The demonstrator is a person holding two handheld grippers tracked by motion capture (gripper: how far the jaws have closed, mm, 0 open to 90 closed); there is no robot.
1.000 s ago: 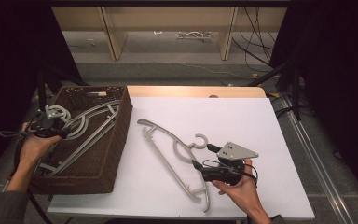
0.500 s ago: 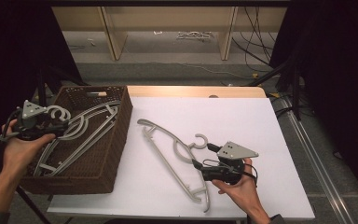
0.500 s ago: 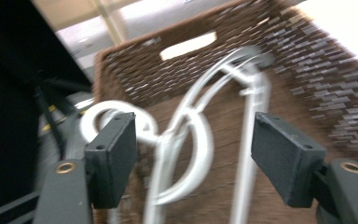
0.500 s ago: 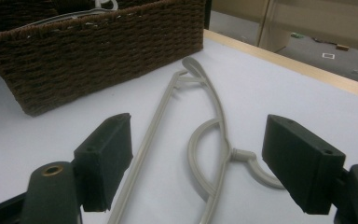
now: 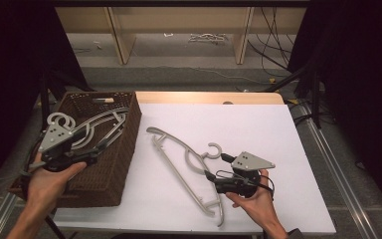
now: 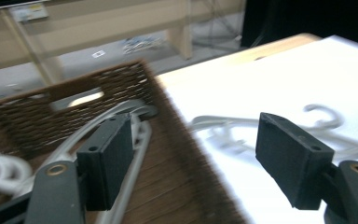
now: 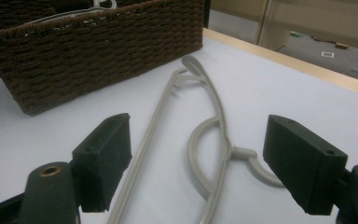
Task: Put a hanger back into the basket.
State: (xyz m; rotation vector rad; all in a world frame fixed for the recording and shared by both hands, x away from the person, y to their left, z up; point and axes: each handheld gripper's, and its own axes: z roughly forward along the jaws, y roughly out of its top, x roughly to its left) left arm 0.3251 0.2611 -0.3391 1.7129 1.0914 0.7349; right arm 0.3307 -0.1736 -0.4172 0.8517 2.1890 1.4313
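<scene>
While seemingly empty, both wide tools (image 5: 97, 152) (image 5: 208, 180) near hangers (image 5: 186, 167).

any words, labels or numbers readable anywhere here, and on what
None can be read.
A white label on the pale shelf unit in the left gripper view: too blurred to read.
Small white tags on the floor behind the table: too small to read.
The hanger, the basket and both grippers bear no visible print.
</scene>
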